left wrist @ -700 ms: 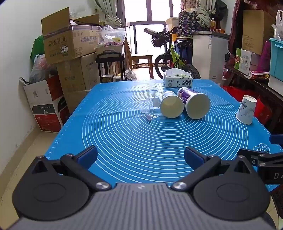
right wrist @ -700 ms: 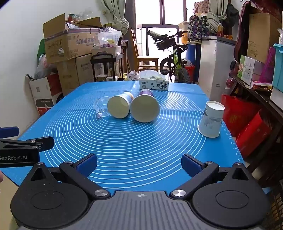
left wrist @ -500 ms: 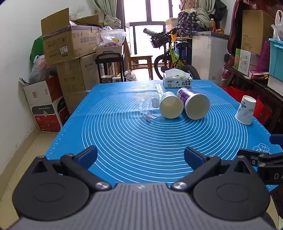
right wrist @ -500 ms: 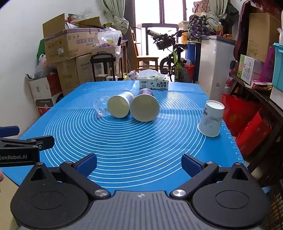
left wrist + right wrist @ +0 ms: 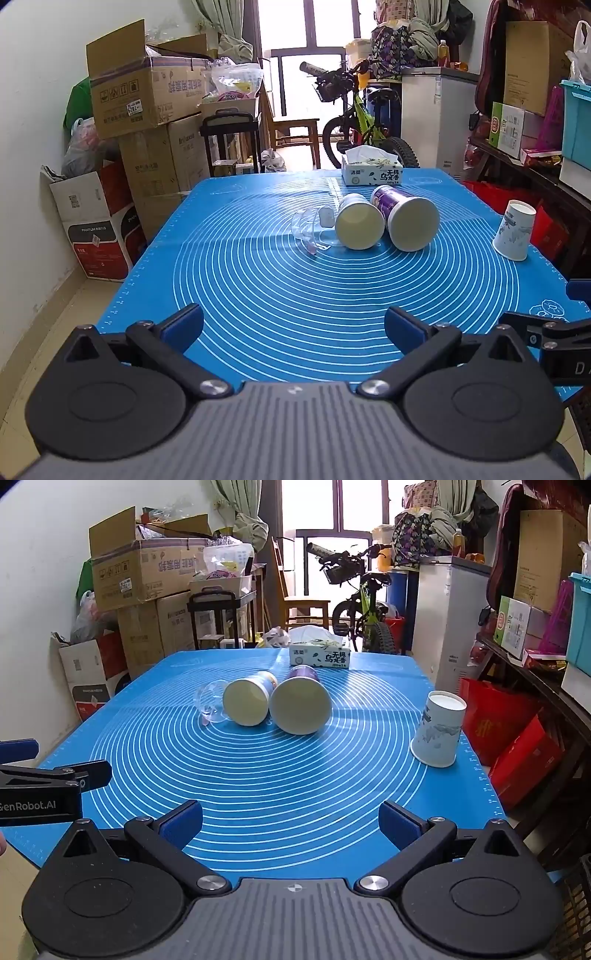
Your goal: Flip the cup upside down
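Observation:
A white paper cup stands upside down near the right edge of the blue mat. Two paper cups lie on their sides mid-mat with bases toward me: a yellow-printed one and a purple one. A clear plastic cup lies on its side left of them. My left gripper and right gripper are both open and empty above the mat's near edge, well short of the cups.
A tissue box sits at the mat's far edge. Stacked cardboard boxes line the left wall. A bicycle, a white fridge and a cluttered shelf stand behind and to the right.

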